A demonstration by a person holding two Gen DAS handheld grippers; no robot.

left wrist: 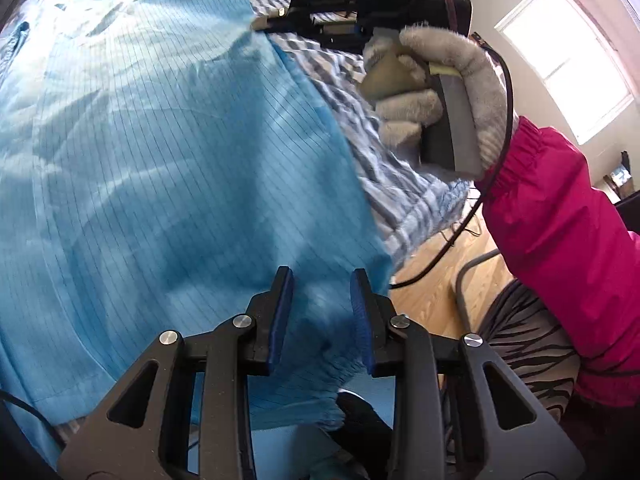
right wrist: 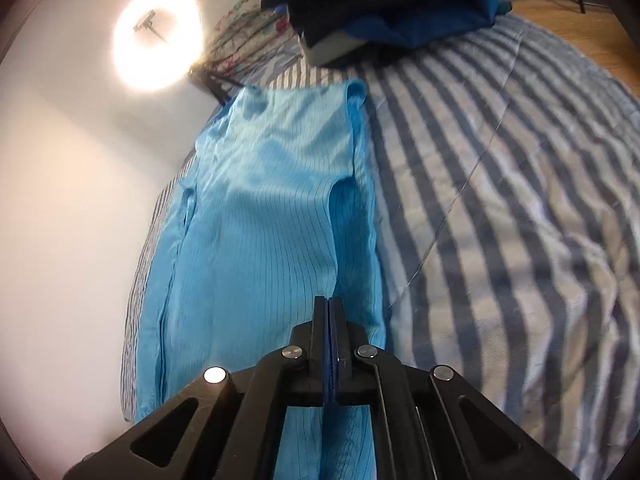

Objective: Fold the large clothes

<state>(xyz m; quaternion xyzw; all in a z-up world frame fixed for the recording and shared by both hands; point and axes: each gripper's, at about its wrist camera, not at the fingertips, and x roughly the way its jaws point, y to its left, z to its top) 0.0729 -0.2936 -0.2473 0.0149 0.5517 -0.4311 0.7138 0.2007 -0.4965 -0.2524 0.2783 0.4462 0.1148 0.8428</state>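
A large light-blue pinstriped garment [left wrist: 168, 152] lies spread on a striped bed [left wrist: 404, 184]; it also shows in the right wrist view [right wrist: 260, 220], lying lengthwise with a side strip folded in. My left gripper [left wrist: 322, 276] is open, its blue pads on either side of the garment's near elastic-edged corner. My right gripper [right wrist: 329, 302] is shut over the garment's inner fold edge; whether cloth is pinched between the pads is not clear. In the left wrist view the right gripper's body [left wrist: 352, 4], held by a grey-gloved hand [left wrist: 440, 92], reaches the garment's far right edge.
A pile of dark and blue folded clothes [right wrist: 400, 4] sits at the far end of the blue-and-white striped bedcover [right wrist: 520, 200]. A white wall with a ring light [right wrist: 156, 36] is on the left. Wooden floor [left wrist: 436, 276], a cable and a pink sleeve [left wrist: 560, 208] lie right.
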